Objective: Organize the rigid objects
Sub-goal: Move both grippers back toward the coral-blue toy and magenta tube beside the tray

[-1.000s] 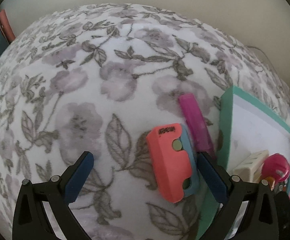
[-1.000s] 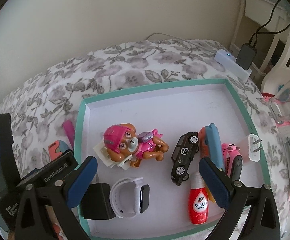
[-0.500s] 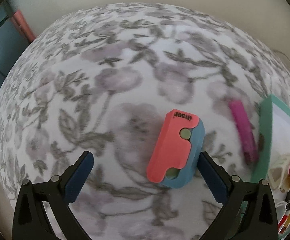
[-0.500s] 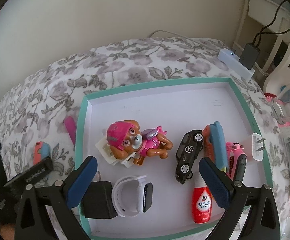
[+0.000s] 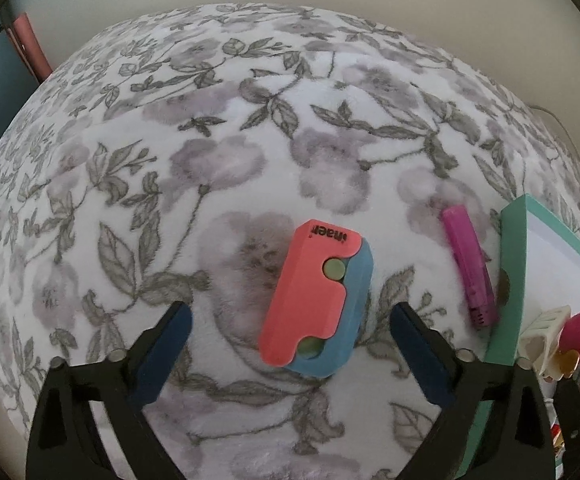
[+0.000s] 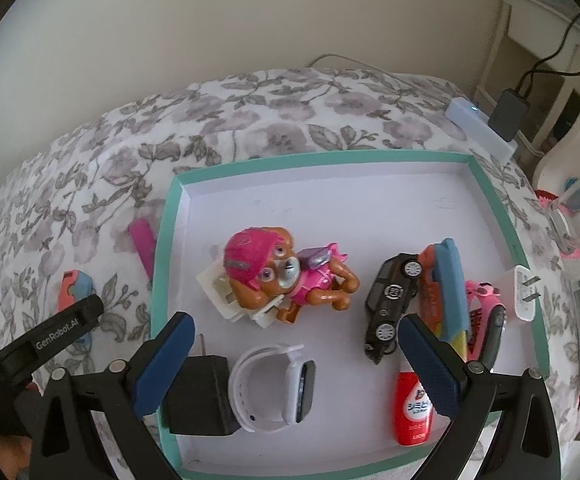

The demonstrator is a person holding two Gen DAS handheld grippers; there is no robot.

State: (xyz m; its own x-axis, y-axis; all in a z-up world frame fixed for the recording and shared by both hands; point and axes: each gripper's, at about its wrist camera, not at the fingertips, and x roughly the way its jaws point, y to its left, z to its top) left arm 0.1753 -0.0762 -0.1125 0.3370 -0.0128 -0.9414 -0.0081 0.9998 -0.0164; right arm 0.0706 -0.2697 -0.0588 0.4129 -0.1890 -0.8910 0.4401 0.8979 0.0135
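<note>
**Left tongs wide over the coral block**

My left tongs (image 5: pixel 290 344) hang spread wide above the floral bed (image 5: pixel 250 140), holding nothing. The coral-and-blue block (image 5: pixel 315 298) lies flat on the cover between and just ahead of their tips, clear of both. To their right a pink stick (image 5: pixel 467 266) lies beside the teal tray (image 5: pixel 511 248).

My right tongs (image 6: pixel 295 354) are also spread wide and empty, over the tray's near half. Between their tips I see a white watch (image 6: pixel 270 388) touching a black plug (image 6: pixel 198 396); ahead lie a pup figure (image 6: pixel 286 276) and a black car (image 6: pixel 393 304). A red bottle (image 6: pixel 411 412) sits under the right tip.
</note>
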